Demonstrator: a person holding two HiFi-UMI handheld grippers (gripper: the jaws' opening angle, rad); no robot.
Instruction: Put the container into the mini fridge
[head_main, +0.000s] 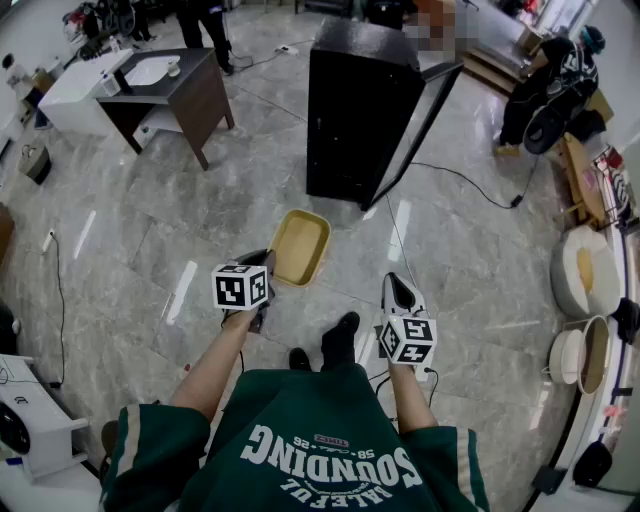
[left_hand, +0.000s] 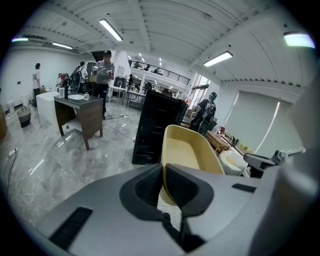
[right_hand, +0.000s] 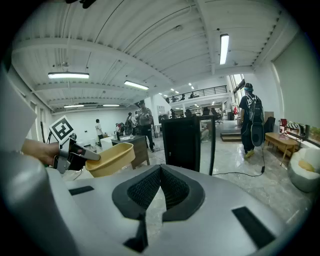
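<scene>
Left gripper (head_main: 265, 262) jaws clamped on rim of yellow container (head_main: 300, 245), right gripper (head_main: 398, 288) jaws together, empty, black mini fridge (head_main: 355, 110) ahead, door (head_main: 418, 118) open.

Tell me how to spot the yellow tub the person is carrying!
Find the tall black mini fridge standing with its door open in the middle of the shiny grey floor. Just in front of it, the left gripper pinches the rim of the container. It is the only pale yellow, empty, rounded-corner tub held up in the air.
</scene>
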